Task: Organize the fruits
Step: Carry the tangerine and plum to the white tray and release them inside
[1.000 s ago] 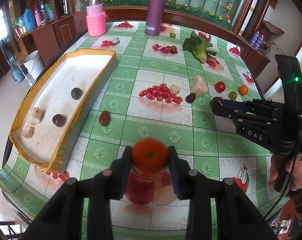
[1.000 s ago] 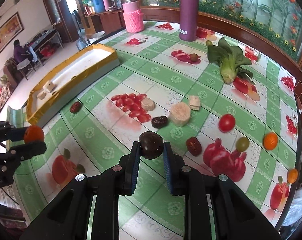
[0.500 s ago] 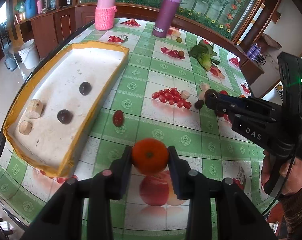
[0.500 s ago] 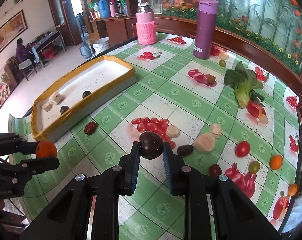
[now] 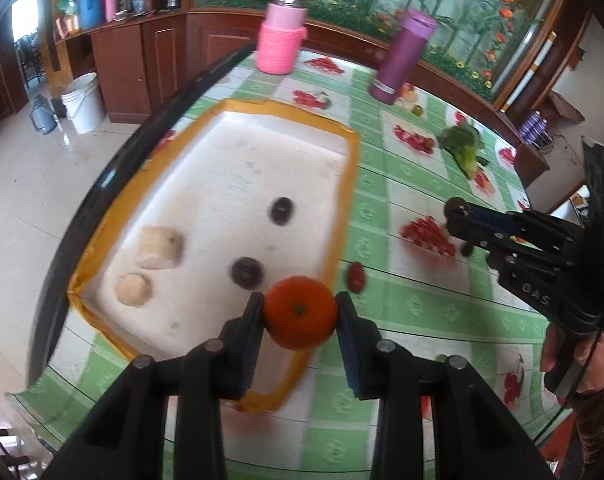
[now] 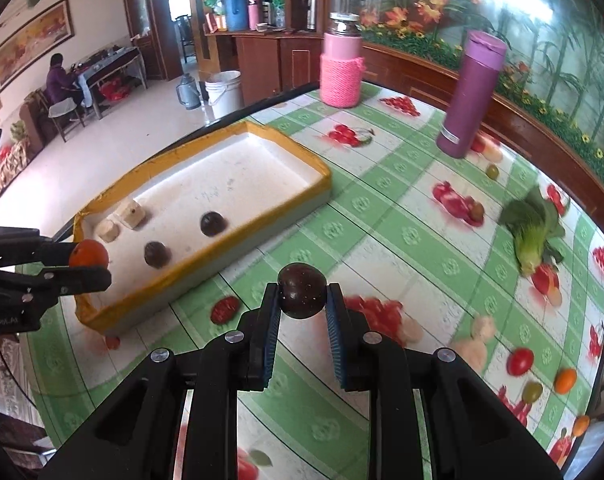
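My left gripper (image 5: 300,316) is shut on an orange mandarin (image 5: 301,312), held above the near right rim of the yellow-edged white tray (image 5: 350,168). My right gripper (image 6: 302,300) is shut on a dark round plum (image 6: 302,295) above the green tablecloth, just right of the tray (image 6: 322,176). Inside the tray lie two dark plums (image 5: 282,210) (image 5: 245,272) and two pale chunks (image 5: 158,242). A red date (image 5: 356,276) lies on the cloth beside the tray. In the right wrist view the left gripper (image 6: 82,262) with the mandarin (image 6: 88,252) is at the left edge.
A pink flask (image 6: 341,68) and a purple bottle (image 6: 468,100) stand at the back. A leafy green (image 6: 532,232), cherry tomatoes, pale pieces (image 6: 468,350) and small fruits (image 6: 520,361) lie to the right. The table edge is close left of the tray; a person sits far off.
Both grippers have swung left toward the tray with their fruit still held. The tray has grown larger and moved toward the middle of both views.
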Available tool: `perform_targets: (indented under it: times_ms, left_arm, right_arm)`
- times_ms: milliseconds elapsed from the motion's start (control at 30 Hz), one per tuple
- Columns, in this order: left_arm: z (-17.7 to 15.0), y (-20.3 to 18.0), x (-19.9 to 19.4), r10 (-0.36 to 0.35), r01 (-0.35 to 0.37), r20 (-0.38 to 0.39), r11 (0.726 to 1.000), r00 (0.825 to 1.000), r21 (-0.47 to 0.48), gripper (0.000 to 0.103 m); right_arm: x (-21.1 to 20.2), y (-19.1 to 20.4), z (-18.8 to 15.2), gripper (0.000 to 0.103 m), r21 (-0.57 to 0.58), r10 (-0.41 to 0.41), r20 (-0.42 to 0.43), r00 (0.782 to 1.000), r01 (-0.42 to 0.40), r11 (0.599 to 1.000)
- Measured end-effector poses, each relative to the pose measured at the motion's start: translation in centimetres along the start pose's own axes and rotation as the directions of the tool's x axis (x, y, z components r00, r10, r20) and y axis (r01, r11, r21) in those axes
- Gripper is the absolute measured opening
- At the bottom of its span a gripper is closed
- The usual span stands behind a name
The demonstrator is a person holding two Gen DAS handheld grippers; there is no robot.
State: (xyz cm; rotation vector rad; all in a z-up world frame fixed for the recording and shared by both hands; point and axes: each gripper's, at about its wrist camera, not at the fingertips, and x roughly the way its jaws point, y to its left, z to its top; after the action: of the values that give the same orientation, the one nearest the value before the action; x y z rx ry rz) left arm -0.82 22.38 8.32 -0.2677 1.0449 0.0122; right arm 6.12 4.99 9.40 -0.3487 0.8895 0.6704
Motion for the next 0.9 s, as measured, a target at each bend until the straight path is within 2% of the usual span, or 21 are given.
perform_targets:
  times_ms: [167,300,500,633,900]
  left_arm:
    - [1.6,3.6,1.1,0.066,-0.066,-0.010,0.997,0.998,-0.026,0.038]
    - [3.2,5.5,2.7,0.100,-0.101,-0.030,0.994,0.995,-0.044,0.038]
    - [5.8,6.4,5.5,0.112,-0.114,-0.061,0.993,0.992,-0.038,0.038]
    - [6.6,6.7,7.4,0.109,-0.112,-0.092,0.993,0.990,-0.030,0.038]
    - [7.1,7.0,9.4,0.107,-0.108,-0.119,0.994,0.987,-0.006,0.038]
  right_arm:
    - [1.5,2.6,3.0,0.022,-0.043,0.028,0.015,0.999,-0.028,0.999]
    - [4.0,4.0,5.4,0.022,-0.020,0.066,0.005,0.998,-0.066,0.998]
    - [8.6,5.1,7.8,0.022,0.004,0.066,-0.048,0.997,-0.066,0.998]
    - [11.7,5.1,8.7,0.022,0.028,0.061,-0.091,0.994,-0.059,0.998]
    - [14.5,5.9,8.3,0.022,-0.027,0.033,-0.138,0.990,-0.037,0.999]
